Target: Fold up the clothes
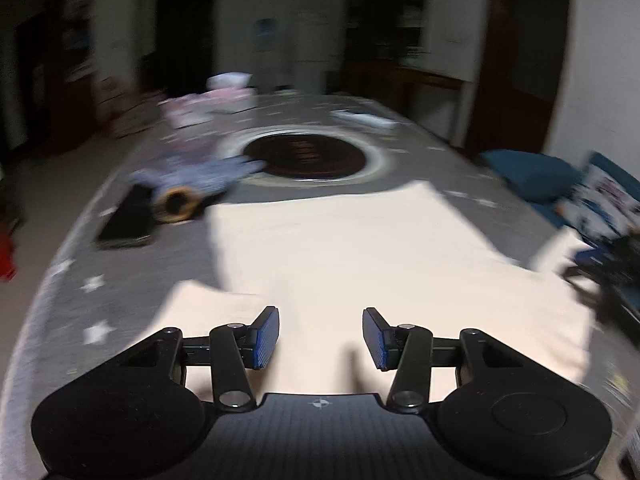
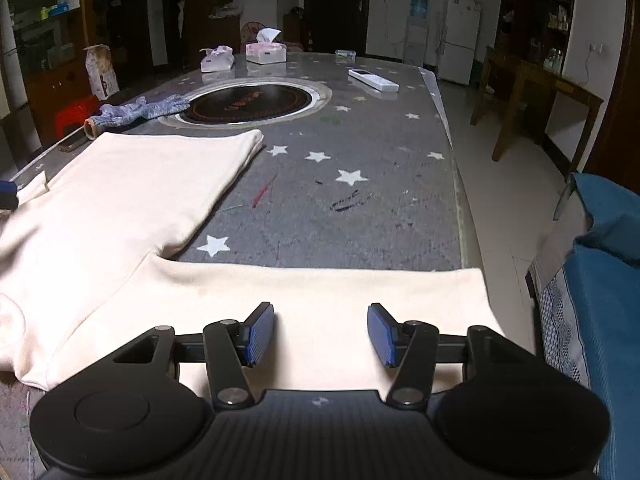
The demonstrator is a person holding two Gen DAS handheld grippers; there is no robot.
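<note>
A cream long-sleeved garment (image 2: 120,200) lies flat on the grey star-patterned table (image 2: 360,200). It also shows in the blurred left wrist view (image 1: 340,248). Its right sleeve (image 2: 328,292) stretches out toward the table's right edge. My right gripper (image 2: 321,332) is open and empty, just above that sleeve. My left gripper (image 1: 321,336) is open and empty, above the garment's near part by the left sleeve (image 1: 208,308).
A round dark hotplate (image 2: 248,102) is set in the table's middle. A blue-grey glove (image 2: 140,110) and a dark phone (image 1: 128,220) lie left of it. Tissue boxes (image 2: 266,52) and a white remote (image 2: 374,79) lie at the far end. A blue chair (image 2: 600,280) stands at the right.
</note>
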